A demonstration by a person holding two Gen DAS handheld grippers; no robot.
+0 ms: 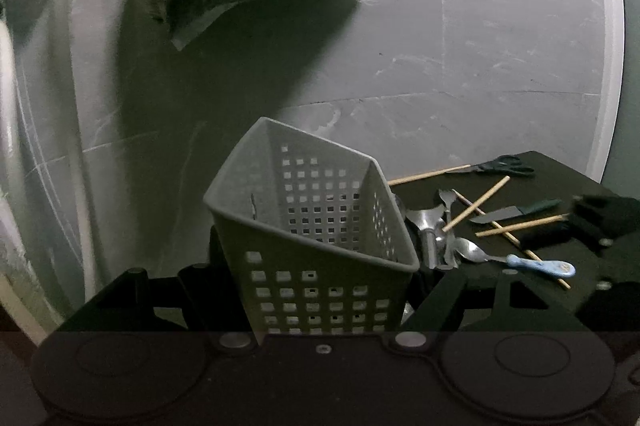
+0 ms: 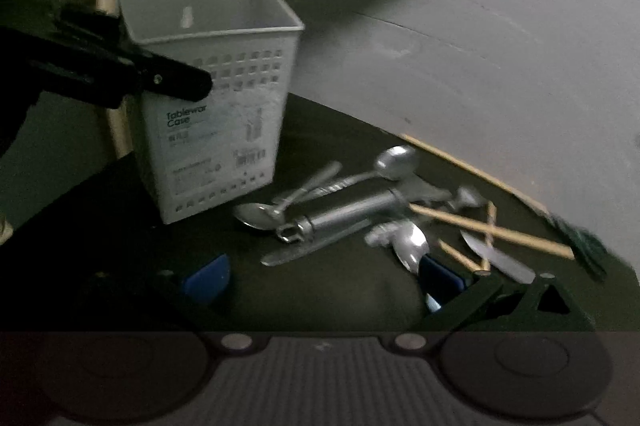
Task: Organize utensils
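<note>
Both views are dim and greenish, with fisheye bending and dark corners at the edges. Ahead of the left claw (image 1: pixel 320 290), a broad shadow falls across the pale floor (image 1: pixel 500 46). The right wrist view is softer: the basket (image 2: pixel 216 130) and the cutlery beyond the right claw (image 2: pixel 320 278) are smeared by motion blur.

My left wrist view sits right up against the case (image 1: pixel 316 238), which fills the space between its jaws, looking down over it. My right wrist view hangs back, facing the utensils (image 2: pixel 360 210) ahead of its jaws (both views share case and pile).
</note>
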